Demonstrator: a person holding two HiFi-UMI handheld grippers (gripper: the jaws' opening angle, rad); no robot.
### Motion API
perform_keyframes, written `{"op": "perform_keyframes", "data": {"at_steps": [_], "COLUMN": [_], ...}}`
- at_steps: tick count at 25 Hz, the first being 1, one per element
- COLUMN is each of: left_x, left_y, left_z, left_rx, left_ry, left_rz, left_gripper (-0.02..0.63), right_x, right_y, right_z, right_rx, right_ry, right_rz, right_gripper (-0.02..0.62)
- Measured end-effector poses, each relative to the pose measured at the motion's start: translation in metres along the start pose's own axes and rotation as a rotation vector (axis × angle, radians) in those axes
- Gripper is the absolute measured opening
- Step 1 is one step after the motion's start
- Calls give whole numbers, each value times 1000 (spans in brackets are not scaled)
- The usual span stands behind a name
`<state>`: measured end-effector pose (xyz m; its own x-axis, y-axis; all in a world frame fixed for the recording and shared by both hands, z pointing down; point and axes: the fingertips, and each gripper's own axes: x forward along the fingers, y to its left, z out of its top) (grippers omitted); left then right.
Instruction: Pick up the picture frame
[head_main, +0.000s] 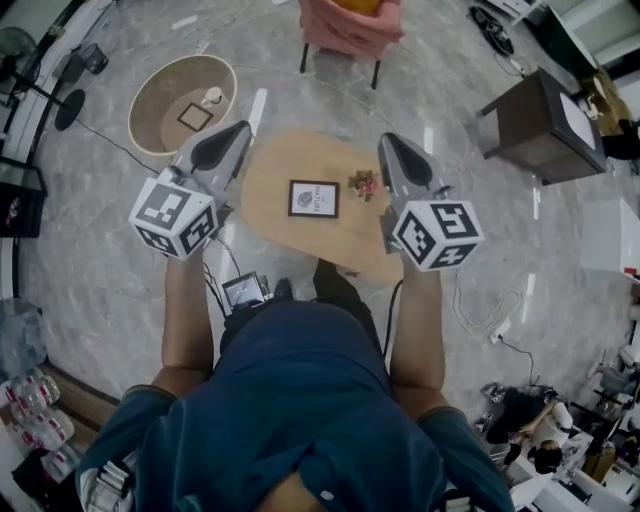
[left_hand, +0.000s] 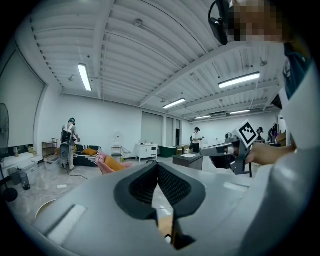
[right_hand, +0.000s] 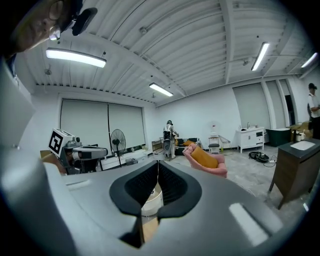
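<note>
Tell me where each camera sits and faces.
Head view: person's head, steeply down at picture frame on wooden table; forearms, left claw, right claw.
Left gripper view: on left claw, roughly level across room; own shut jaws, right claw.
Right gripper view: on right claw, level too; shut jaws, left claw.
All share the pink chair.

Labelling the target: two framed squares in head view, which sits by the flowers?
The larger frame on the oval wooden table, flowers at its right; the smaller one lies in the round beige tub.

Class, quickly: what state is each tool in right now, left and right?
Left tool: closed, holding nothing.
Right tool: closed, holding nothing.
</note>
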<state>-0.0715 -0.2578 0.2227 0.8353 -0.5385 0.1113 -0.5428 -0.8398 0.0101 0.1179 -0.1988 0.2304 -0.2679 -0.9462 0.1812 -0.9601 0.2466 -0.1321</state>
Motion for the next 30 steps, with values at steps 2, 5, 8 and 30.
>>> {"op": "perform_keyframes", "data": {"at_steps": [2,5,8,30], "left_x": [11,29,45,120], "left_y": [7,14,21,63], "left_z": [-5,-20,-44,-313], "left_rx": [-9,-35,-74,-374], "left_ry": [17,43,82,480], "left_rz": [19,36,45,91], "left_gripper": [0,0,0,0], "right_x": [16,36,55,141], "right_y": [-10,-28,-44,-111], "right_z": [-4,-17,-37,-305], "right_rx": [9,24,40,292], "right_ry": [16,50,101,529], "right_rz": [22,40,50,69], "right_gripper": [12,12,12,14]}}
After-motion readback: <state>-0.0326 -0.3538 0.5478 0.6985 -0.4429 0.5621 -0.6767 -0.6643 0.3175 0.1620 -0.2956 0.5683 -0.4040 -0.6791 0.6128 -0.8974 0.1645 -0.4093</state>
